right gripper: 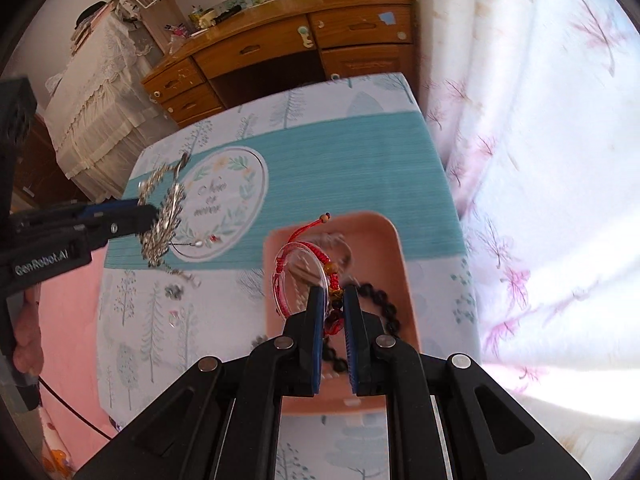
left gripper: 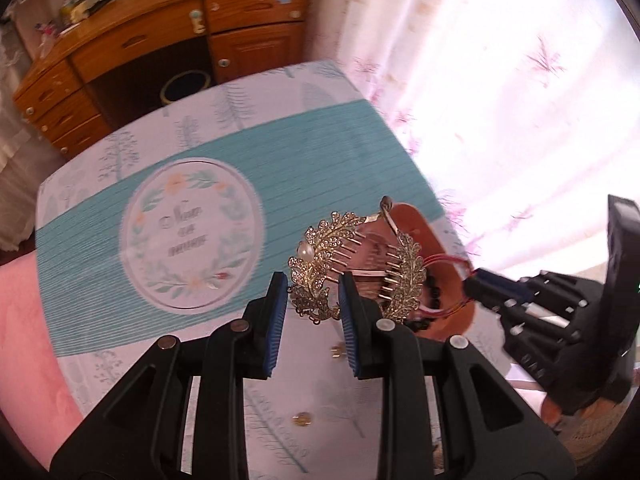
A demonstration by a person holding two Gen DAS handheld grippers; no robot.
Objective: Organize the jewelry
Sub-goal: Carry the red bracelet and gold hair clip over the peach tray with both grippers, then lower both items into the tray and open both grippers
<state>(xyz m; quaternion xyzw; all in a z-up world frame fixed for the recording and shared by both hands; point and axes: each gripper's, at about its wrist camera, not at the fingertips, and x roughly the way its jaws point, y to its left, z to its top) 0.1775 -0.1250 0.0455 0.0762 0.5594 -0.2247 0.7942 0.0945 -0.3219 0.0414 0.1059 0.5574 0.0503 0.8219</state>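
My left gripper [left gripper: 314, 294] is shut on a gold leaf-shaped hair comb [left gripper: 352, 264] with a pearl and holds it above the table, just left of the pink tray [left gripper: 416, 224]. In the right wrist view the comb [right gripper: 164, 212] hangs from the left gripper [right gripper: 146, 212] over the tablecloth. My right gripper [right gripper: 332, 292] is shut on a red cord bracelet [right gripper: 304, 264] and holds it over the pink tray [right gripper: 394, 248]. A black bead bracelet [right gripper: 384, 304] lies in the tray. In the left wrist view the right gripper [left gripper: 470, 286] holds the red cord at the tray.
Small gold earrings [left gripper: 302, 419] lie on the tablecloth [left gripper: 200, 152] below my left gripper. Loose small jewelry pieces [right gripper: 174, 292] lie left of the tray. A wooden desk [right gripper: 280, 52] stands beyond the table. A floral curtain [right gripper: 540, 160] hangs on the right.
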